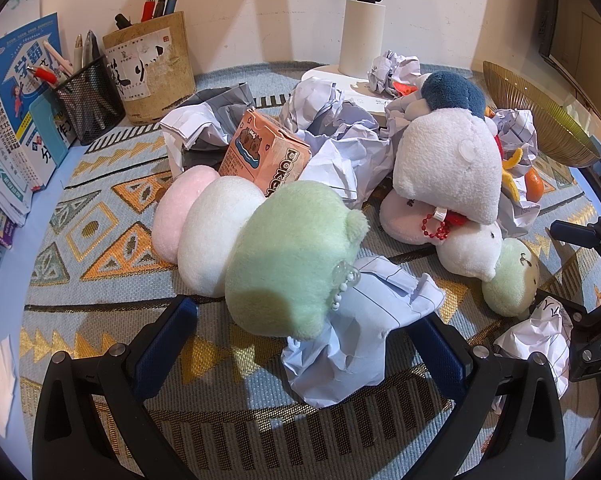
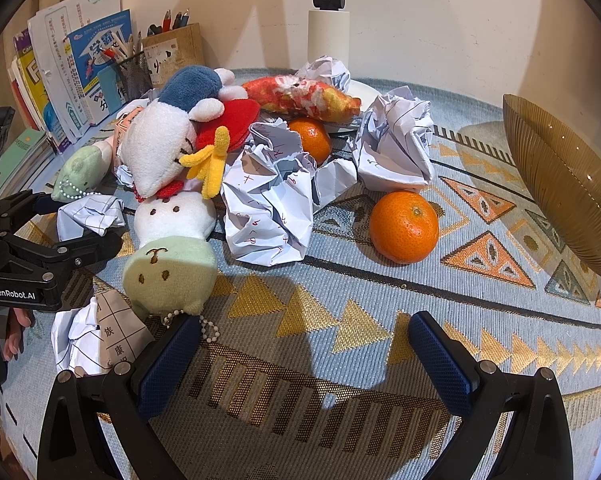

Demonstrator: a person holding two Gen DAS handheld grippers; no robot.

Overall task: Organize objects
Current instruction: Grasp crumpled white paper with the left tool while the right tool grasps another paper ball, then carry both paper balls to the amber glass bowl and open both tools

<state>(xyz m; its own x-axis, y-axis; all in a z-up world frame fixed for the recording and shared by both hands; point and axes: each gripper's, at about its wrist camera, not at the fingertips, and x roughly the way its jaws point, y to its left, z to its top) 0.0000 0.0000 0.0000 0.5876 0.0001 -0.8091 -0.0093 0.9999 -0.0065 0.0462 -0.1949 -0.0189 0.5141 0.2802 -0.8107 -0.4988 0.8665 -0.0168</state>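
In the left wrist view my left gripper (image 1: pixel 300 344) is open. A crumpled paper ball (image 1: pixel 356 336) and the green end of a pink-white-green plush (image 1: pixel 292 256) lie between its fingers. A second three-ball plush (image 1: pixel 472 252) and a white-and-blue plush (image 1: pixel 448 160) lie to the right. In the right wrist view my right gripper (image 2: pixel 304 356) is open and empty over the mat. An orange (image 2: pixel 404 226) lies ahead of it and another orange (image 2: pixel 312 138) further back. Crumpled paper (image 2: pixel 268 208) and the green-headed plush (image 2: pixel 170 276) lie to the left. The left gripper (image 2: pixel 76 248) also shows at the left edge.
A patterned mat (image 2: pixel 340 292) covers the table. A gold bowl (image 2: pixel 560 184) stands at the right. Pen holders (image 1: pixel 148 68), books (image 1: pixel 16 112) and a lamp base (image 1: pixel 360 40) stand at the back. A pink carton (image 1: pixel 264 152) and more crumpled paper (image 2: pixel 396 148) lie about.
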